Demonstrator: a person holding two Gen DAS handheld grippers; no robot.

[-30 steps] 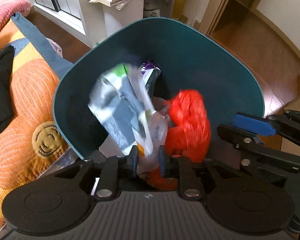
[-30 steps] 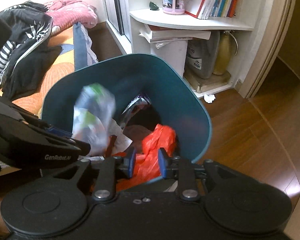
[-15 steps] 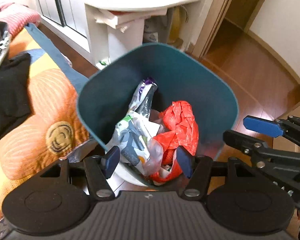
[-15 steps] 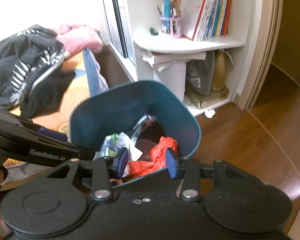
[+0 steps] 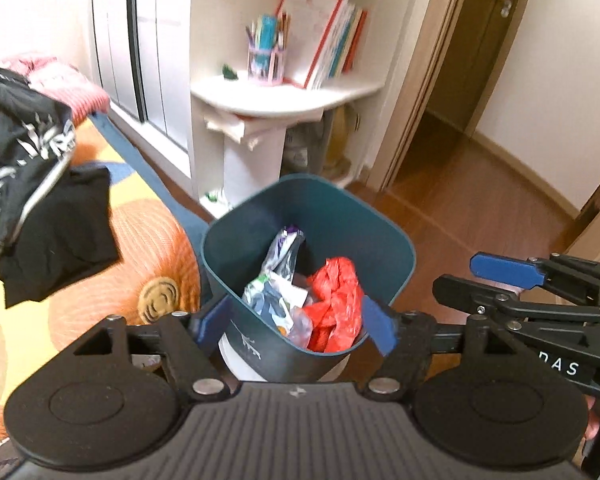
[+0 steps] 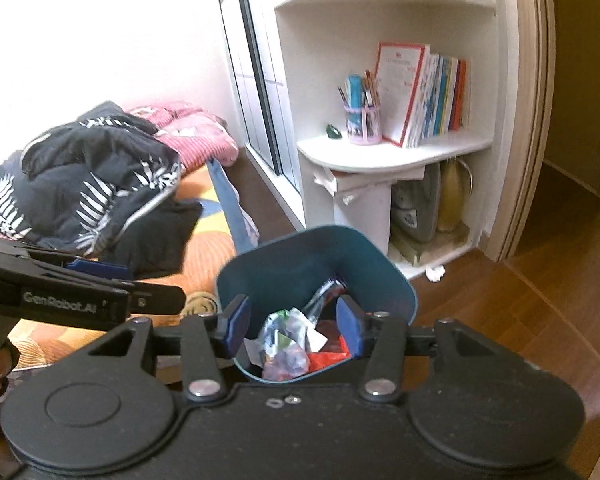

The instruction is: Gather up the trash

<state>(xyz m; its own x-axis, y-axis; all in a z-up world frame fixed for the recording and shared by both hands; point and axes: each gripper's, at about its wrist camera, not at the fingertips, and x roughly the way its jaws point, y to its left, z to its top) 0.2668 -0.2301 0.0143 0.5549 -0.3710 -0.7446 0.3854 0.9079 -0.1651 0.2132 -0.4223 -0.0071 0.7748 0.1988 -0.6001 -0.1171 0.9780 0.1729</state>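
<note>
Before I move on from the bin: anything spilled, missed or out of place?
One stray: a crumpled white scrap lies on the wooden floor by the shelf unit's base, outside the teal bin. Nothing hangs over its rim.

In the left wrist view the bin (image 5: 308, 240) stands at the lower centre of the frame on the floor (image 5: 480, 200). Inside it, 1 crumpled bag (image 5: 336, 300) lies right of the wrappers (image 5: 276, 292). Left of the bin lies the mat (image 5: 140, 240), with a heap of clothes (image 5: 32, 184) on it at the left edge. Behind the bin, at upper centre, stands the shelf unit (image 5: 284, 100); on its shelf the pen cup (image 5: 265, 60) stands left of the books (image 5: 332, 44). The doorway (image 5: 472, 56) lies at the upper right.
</note>
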